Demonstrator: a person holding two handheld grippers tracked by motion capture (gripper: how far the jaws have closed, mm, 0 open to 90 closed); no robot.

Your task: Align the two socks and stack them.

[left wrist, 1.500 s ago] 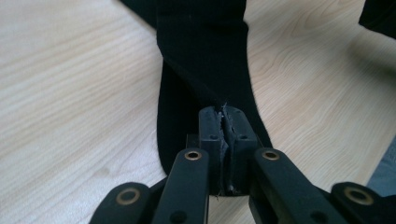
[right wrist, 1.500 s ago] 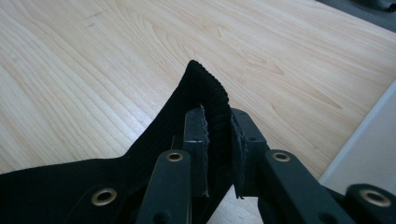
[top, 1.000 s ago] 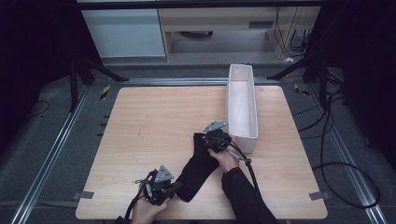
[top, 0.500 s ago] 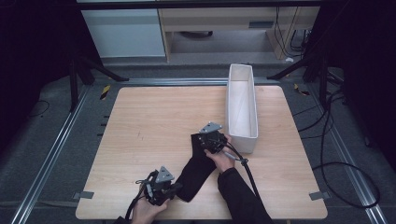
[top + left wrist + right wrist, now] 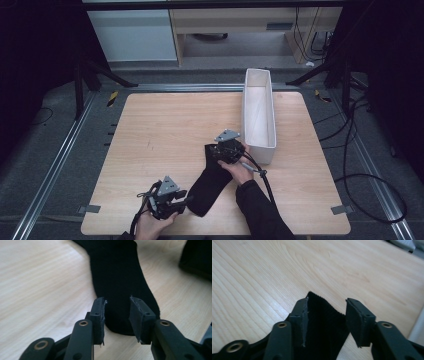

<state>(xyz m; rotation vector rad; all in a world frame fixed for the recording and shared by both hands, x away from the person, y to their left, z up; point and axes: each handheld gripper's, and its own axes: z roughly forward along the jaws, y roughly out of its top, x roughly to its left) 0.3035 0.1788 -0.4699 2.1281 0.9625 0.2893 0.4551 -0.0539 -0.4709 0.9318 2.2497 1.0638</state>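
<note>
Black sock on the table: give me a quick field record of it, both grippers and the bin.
sock: black sock lying flat on the wooden table
left gripper: left gripper open, jaws astride the sock's rounded near end
right gripper: right gripper open, over the sock's far edge
bin: white bin at the table's right

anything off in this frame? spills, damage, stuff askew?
Nothing spilled or damaged. The long black fabric sock lies slantwise and slightly bent on the light wooden table, one end between the open jaws of each tool: left tool, right tool. The narrow white plastic bin stands upright near the table's right edge.
</note>
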